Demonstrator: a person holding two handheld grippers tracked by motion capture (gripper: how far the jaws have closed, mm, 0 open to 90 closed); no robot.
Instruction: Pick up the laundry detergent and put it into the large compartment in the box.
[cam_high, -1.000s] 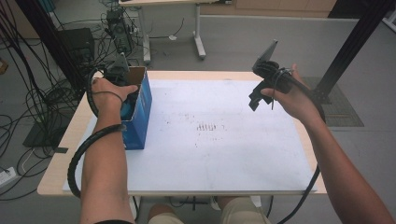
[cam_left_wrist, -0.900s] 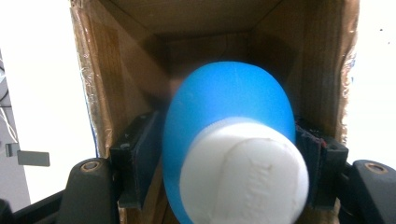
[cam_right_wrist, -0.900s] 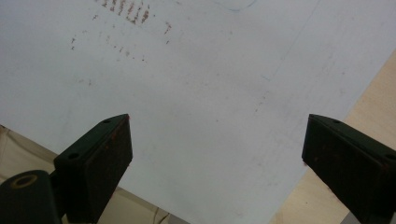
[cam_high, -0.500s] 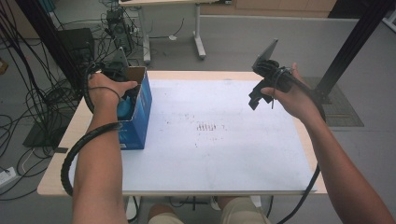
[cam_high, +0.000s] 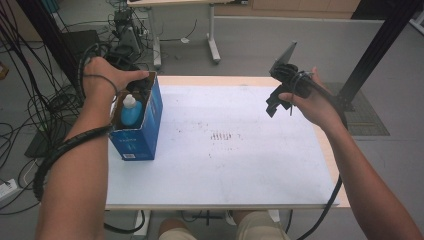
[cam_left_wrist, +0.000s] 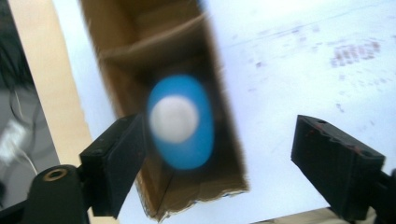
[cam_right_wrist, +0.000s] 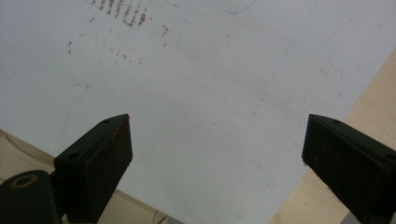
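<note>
Over the blue box (cam_high: 137, 137), left gripper (cam_left_wrist: 215, 154) just opened above bottle (cam_left_wrist: 180, 121)

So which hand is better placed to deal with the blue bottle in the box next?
Left. The left gripper hangs right above the blue box with the blue bottle under its open jaws, which have just been opening. The right gripper is across the table, over bare white sheet.

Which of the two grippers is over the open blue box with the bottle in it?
The left gripper, at the table's left edge. Its open jaws hang above the blue box and bottle; the right gripper hangs over bare white sheet.
</note>
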